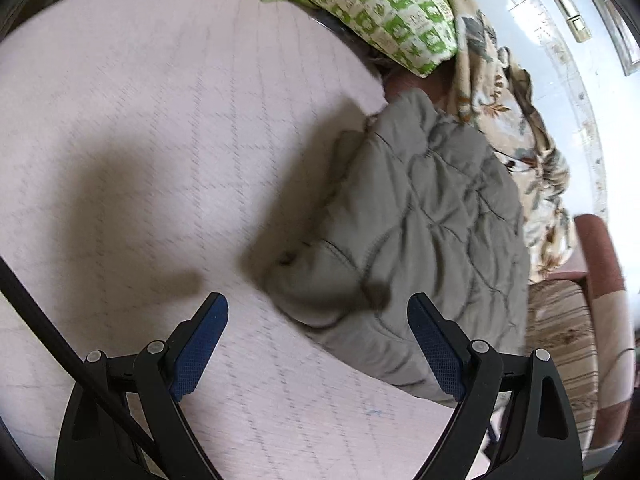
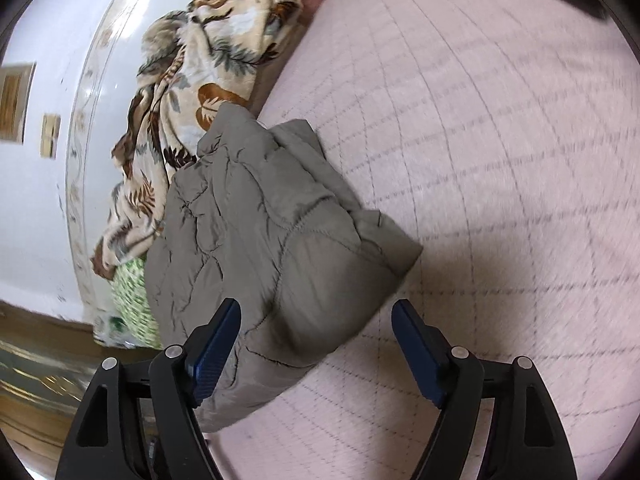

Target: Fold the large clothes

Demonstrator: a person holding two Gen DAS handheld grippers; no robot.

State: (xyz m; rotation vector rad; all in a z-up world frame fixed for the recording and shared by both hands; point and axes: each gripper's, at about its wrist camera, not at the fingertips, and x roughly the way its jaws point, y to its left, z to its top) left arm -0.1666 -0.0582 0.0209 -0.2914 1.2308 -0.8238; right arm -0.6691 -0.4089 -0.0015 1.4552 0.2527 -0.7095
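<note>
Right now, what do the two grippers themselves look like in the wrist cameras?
Both look alike. The left gripper has two black plastic fingers with blue textured pads, silver pivot pins and triangular cut-outs in the outer arms. A black cable crosses its left side. The right gripper has the same black build and blue pads. No hands or sleeves show.

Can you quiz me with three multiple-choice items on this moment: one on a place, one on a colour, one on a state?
1. Where does the quilted jacket lie?
A. on the pink checked sheet
B. on the floor
C. on a chair

2. What colour is the jacket?
A. red
B. grey-olive
C. navy

3. How stand the jaws of the left gripper and right gripper?
A. both shut on the jacket
B. both open
C. only the left is open

Answers:
1 A, the sheet shows under it.
2 B, both views show it.
3 B, neither's pads press on cloth.
</note>
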